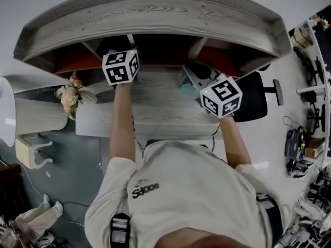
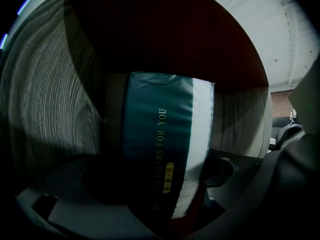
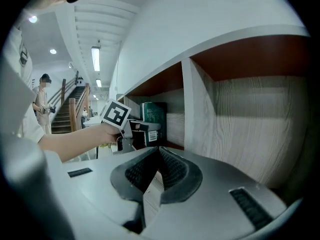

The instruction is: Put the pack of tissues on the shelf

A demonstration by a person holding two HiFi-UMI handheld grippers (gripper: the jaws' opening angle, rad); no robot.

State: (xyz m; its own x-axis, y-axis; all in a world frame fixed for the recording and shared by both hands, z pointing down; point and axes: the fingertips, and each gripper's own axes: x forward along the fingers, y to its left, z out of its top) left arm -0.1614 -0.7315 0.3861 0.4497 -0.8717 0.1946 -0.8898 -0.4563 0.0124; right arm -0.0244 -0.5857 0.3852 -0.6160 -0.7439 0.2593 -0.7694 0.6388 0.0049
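Observation:
The pack of tissues (image 2: 160,144) is dark teal with a white band and stands on edge in a shelf compartment with a red-brown back. It sits between the jaws of my left gripper (image 2: 160,180), which is shut on it. In the right gripper view the pack (image 3: 153,115) shows at the shelf's opening, held by the left gripper (image 3: 134,132). From the head view only that gripper's marker cube (image 1: 120,66) shows under the wooden shelf (image 1: 155,14). My right gripper (image 3: 159,151) is shut and empty, hovering over the desk in front of a shelf divider (image 3: 196,109).
A grey wood-grain desk (image 1: 155,110) lies below the shelf. A bunch of pale flowers (image 1: 69,95) stands at its left end, and a black office chair (image 1: 257,94) is to the right. A staircase and a standing person (image 3: 42,99) are far off.

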